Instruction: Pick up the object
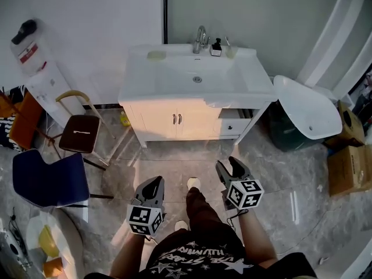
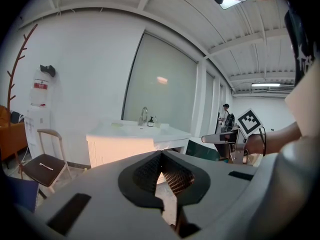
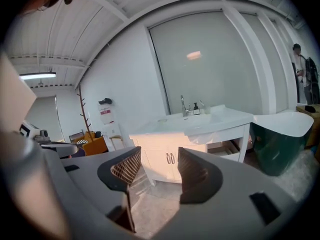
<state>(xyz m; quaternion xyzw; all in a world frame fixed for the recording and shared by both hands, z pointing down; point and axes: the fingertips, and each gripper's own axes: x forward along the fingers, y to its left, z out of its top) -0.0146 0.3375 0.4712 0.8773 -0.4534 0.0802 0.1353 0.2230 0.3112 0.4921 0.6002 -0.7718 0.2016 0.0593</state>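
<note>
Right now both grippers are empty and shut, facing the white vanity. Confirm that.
Wrong on one point: only the left gripper is shut. The right gripper is open, a clear gap between its jaws, as the right gripper view shows. Both are empty and face the white vanity.

White vanity [image 1: 156, 80] against white wall [image 1: 87, 16], marble floor [image 1: 279, 170]

— The basin top [image 1: 174, 77], upper centre?
— Smooth, glossy white. The tap [image 1: 200, 39] is shiny metal.
— The floor [image 1: 279, 179]?
— Polished, reflective grey stone look. The left gripper [image 2: 161, 156] is matt grey plastic with cross-ribbed pads [image 2: 177, 180].
</note>
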